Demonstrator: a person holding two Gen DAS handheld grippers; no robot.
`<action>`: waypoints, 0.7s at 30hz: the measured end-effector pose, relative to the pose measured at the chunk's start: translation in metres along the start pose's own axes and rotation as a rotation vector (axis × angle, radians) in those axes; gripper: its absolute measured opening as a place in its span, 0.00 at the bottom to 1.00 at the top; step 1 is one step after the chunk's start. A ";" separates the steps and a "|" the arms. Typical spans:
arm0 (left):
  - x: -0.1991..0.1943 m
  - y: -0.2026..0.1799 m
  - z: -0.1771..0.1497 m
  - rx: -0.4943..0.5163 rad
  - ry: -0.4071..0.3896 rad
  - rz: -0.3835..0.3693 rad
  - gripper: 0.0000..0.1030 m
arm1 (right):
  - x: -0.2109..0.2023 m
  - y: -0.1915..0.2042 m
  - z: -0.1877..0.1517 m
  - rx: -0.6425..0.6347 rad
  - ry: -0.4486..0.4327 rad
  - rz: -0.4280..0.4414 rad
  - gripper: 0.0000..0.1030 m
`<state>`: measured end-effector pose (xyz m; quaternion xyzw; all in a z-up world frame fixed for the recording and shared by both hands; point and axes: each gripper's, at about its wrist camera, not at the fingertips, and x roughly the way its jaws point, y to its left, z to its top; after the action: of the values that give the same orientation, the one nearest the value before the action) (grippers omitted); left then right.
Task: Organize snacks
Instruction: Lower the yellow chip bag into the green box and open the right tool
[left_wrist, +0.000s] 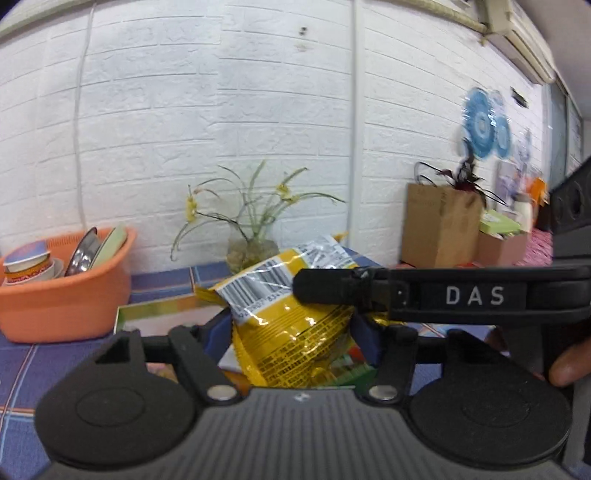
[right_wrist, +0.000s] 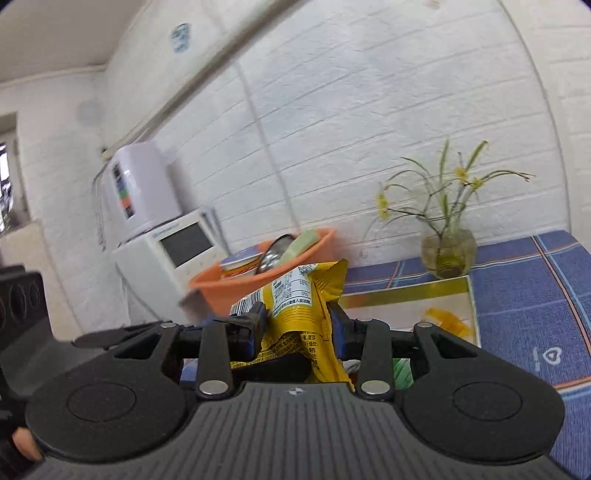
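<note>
Crinkled between my left gripper (left_wrist: 291, 325) fingers at lower centre sits the yellow snack bag (left_wrist: 295, 332), pinched tight. From the right, my right gripper (right_wrist: 297, 321) closes on the same bag's top, its finger (left_wrist: 332, 288) crossing mid-frame. An orange basin (left_wrist: 66, 295) of dishes sits far left, a glass vase (left_wrist: 251, 254) centre, a brown paper bag (left_wrist: 439, 229) right.

The left gripper (left_wrist: 291, 325) is built of matte black plastic, with a ribbed grey base, two round black discs and two silver rivets; blue pads line its fingers (left_wrist: 216, 330); the right gripper (right_wrist: 297, 325) is made alike; white letters "DAS" are printed on its black finger (left_wrist: 443, 293); bare skin is seen at a fingertip (left_wrist: 567, 367).
</note>
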<state>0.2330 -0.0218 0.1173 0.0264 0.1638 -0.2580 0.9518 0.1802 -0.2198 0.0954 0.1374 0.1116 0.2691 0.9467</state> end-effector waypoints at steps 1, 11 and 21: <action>0.010 0.006 -0.001 -0.050 -0.012 -0.003 0.64 | 0.008 -0.006 0.001 0.002 0.000 -0.005 0.62; 0.051 0.040 -0.008 -0.172 -0.018 0.135 0.99 | 0.047 -0.040 -0.009 0.117 -0.045 -0.101 1.00; 0.009 0.088 0.006 -0.378 -0.035 0.341 0.99 | -0.008 -0.009 -0.014 0.122 -0.089 -0.450 1.00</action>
<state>0.2861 0.0490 0.1172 -0.1294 0.1859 -0.0590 0.9722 0.1734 -0.2283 0.0802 0.1777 0.1137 0.0379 0.9768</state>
